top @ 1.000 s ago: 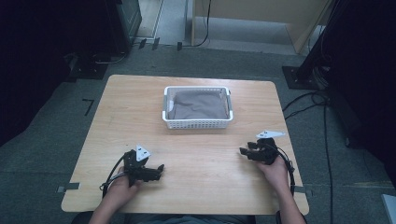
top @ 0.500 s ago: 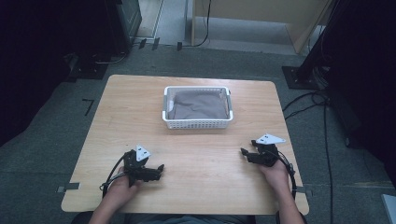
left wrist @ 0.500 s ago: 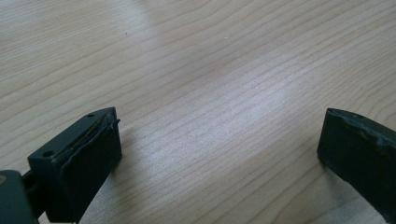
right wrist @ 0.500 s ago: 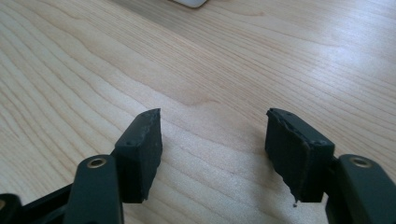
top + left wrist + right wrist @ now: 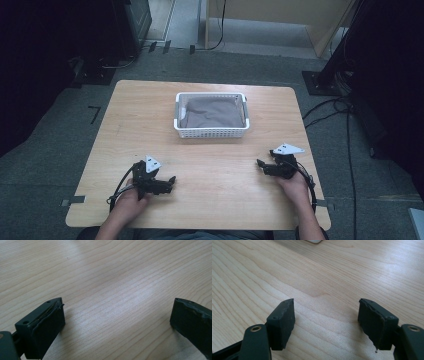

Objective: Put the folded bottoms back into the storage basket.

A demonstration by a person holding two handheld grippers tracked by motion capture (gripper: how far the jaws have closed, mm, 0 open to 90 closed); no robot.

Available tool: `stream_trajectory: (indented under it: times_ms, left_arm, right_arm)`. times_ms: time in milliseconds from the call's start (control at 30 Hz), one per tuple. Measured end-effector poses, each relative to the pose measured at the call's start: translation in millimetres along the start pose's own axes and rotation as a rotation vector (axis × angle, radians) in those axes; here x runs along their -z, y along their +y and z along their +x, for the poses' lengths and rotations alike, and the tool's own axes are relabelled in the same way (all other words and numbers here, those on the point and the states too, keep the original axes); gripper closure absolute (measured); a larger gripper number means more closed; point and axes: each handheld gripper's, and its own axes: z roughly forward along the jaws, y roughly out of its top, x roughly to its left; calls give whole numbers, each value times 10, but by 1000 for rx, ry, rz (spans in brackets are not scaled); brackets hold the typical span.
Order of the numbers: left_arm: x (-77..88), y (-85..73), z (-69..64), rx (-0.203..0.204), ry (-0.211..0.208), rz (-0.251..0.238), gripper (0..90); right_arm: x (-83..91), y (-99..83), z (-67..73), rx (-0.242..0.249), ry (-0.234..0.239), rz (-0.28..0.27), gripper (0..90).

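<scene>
A white slatted basket (image 5: pixel 211 132) with a folded grey cloth (image 5: pixel 212 112) inside stands on the far middle of the wooden table (image 5: pixel 210 190). My left gripper (image 5: pixel 171 180) rests low over the near left of the table, open, with bare wood between its black jaws (image 5: pixel 117 312). On the near right, my right gripper (image 5: pixel 259 163) lies in a hand and points left; its jaws have just been opening and stand wide apart with only table between them (image 5: pixel 325 312). Both grippers lie well short of the basket.
Dark equipment stands on the grey floor left of the table. Black cables (image 5: pixel 330 107) run over the floor at the right, by a dark stand (image 5: pixel 330 75). A white basket corner (image 5: pixel 314 241) shows at the top of the right gripper view.
The right gripper's jaws have spread wider, and its grey top plate has turned a little. The left gripper and the basket have stayed put.
</scene>
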Motion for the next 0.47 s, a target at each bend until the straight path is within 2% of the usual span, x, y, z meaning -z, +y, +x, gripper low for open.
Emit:
stream_trajectory:
  times_ms: [467]
  left_arm:
    - [0,0,0,0,0,0,0]
  right_arm:
    - [-11,5,23,-12,-13,9,225]
